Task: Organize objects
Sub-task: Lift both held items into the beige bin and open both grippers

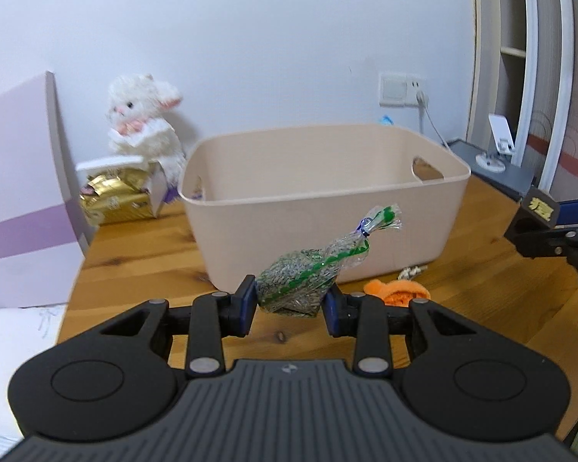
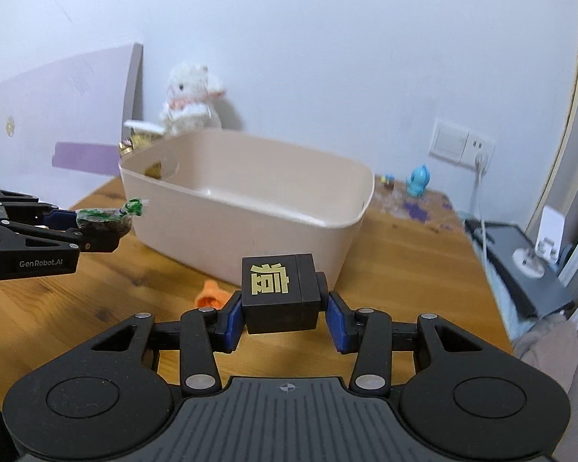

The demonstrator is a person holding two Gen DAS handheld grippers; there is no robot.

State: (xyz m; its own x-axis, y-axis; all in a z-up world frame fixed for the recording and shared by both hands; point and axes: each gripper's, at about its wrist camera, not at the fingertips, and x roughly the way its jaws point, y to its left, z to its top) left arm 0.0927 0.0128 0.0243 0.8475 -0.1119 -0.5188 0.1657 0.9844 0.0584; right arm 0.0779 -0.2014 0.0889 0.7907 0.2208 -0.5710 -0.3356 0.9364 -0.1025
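Left gripper closed on a clear packet with green stripes and a twisted, tied neck; packet held clear of the wooden desk, neck angled up toward the bin. In the right wrist view the same left gripper enters from the left edge, packet at its tip, just short of the bin's near-left corner

Right gripper clamped on a black cube bearing a gold character on its front face; cube held above the desk, in front of the bin's near wall. From the left wrist view the right gripper shows at the far right edge with the cube in it

Beige plastic bin stands mid-desk, cut-out handles in its end walls; what the interior holds cannot be fully made out, though the visible floor looks bare in the right wrist view

Orange soft item lies on the desk just beside the bin's near wall, between the two grippers. A small metallic piece sits at the bin's base, too small to identify

Behind the bin: white plush rabbit against the wall, gold foil package below it. Small blue figure on the desk at the far right, near the wall socket. Lilac panel leans at the left
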